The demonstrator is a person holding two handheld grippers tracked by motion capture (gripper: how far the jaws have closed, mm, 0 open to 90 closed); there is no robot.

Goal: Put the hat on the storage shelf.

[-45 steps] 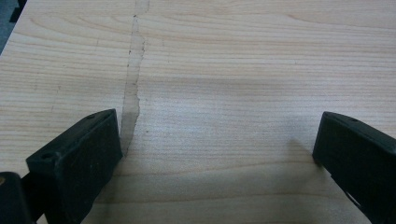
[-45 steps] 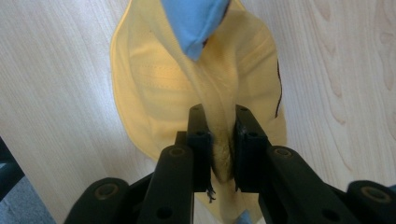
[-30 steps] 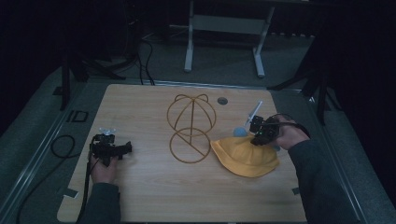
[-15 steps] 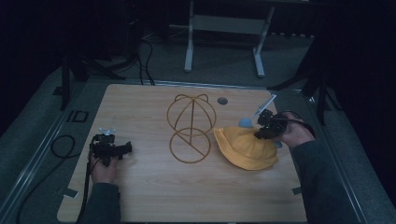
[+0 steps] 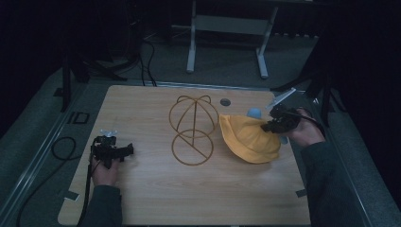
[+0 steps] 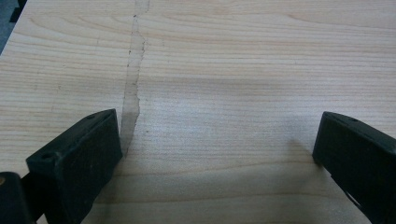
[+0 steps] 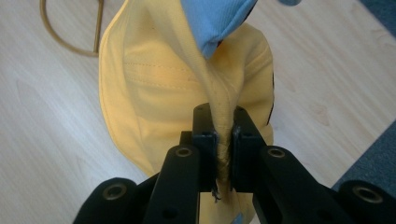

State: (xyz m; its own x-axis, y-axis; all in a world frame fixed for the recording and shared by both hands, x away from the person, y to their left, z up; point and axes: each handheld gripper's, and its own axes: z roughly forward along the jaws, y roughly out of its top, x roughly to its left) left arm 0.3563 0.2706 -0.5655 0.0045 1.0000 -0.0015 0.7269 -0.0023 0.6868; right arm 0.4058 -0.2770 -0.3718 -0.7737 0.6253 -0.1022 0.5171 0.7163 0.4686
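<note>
One yellow cap pinched edge-up in right claw, crown towards wire stand; left claw wide, empty.

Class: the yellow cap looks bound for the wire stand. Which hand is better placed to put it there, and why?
Probably the right. The right gripper is already shut on the yellow cap, just beside the wire stand. The left gripper rests open over bare table, farther off.

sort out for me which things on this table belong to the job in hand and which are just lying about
In the job:
- yellow cap, its fabric pinched in the right gripper
- gold wire hat stand, beside the cap

Lying about:
- left gripper, jaws open on bare table
- round grommet near the far edge
</note>
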